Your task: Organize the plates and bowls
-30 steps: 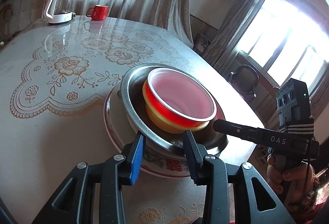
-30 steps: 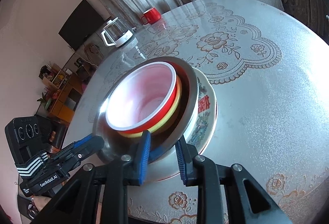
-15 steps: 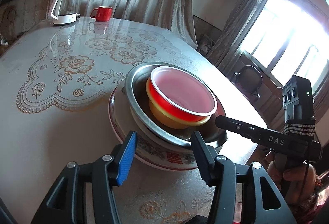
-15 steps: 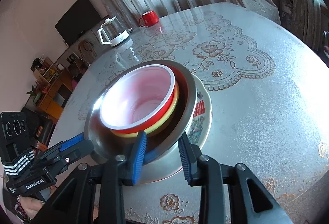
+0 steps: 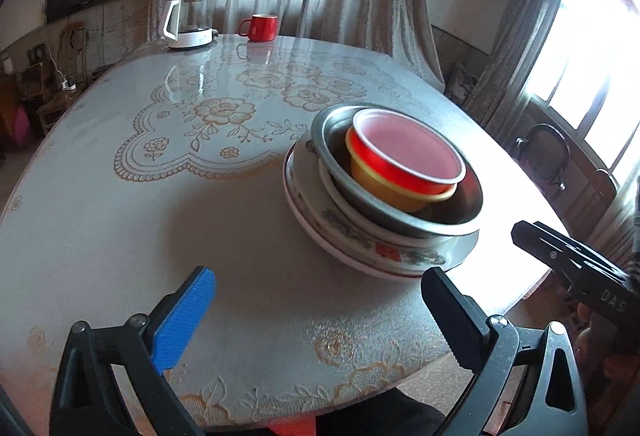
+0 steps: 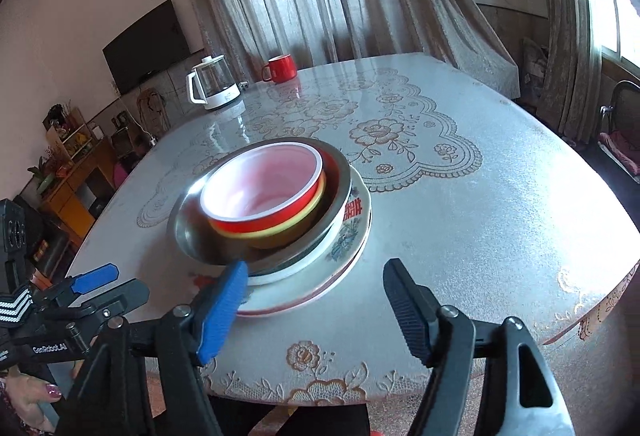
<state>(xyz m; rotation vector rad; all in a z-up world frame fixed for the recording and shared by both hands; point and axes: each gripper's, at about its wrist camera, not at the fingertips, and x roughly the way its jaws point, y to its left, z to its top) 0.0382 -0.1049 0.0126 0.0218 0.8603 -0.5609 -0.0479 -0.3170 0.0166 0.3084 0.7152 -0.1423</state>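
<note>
Nearest, the left gripper (image 5: 316, 310) and the right gripper (image 6: 316, 300) both hang over the near edge of the round table with its lace-patterned cover (image 5: 224, 228), jaws opening wide and nothing between them. Just beyond them stands the stack: a floral porcelain plate (image 6: 348, 260) lowest, a steel basin (image 5: 460, 216) on it, a yellow plastic bowl (image 5: 384, 188) inside that, a red white-lined bowl (image 5: 404, 156) nested on top; nothing blocks it. Far across the table sit a white-based glass kettle (image 5: 188, 20) and a red mug (image 5: 260, 27), well apart from the stack.
</note>
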